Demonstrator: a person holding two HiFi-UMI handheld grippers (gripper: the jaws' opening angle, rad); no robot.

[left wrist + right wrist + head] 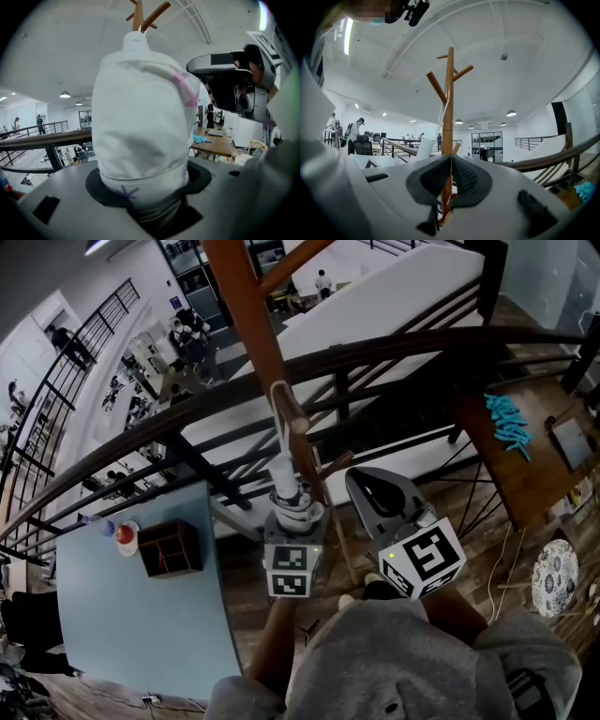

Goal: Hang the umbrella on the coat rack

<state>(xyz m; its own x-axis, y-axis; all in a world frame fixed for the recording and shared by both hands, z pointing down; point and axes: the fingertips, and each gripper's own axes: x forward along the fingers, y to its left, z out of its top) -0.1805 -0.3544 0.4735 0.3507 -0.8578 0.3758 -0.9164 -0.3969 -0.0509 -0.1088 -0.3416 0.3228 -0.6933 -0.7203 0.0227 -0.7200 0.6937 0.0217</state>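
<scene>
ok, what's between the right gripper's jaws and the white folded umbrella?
The brown wooden coat rack pole; the head view shows it between the right gripper and the white folded umbrella.

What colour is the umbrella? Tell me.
Umbrella: white, purple marks; clearest in left gripper view.

Dark metal railing (412, 341) runs across the head view. Beyond it is an open lower floor with people (187, 334) standing about. Lower left: pale blue counter (141, 634) carrying a brown compartmented wooden box (170, 547), with a red-topped item (125, 535) just beside the box's left side. Right: wooden desk (539, 479) with a heap of teal bits (508, 423) and a dark flat device (572, 442) near them. Round patterned disc (555, 577) sits below the desk, too small to identify.
</scene>
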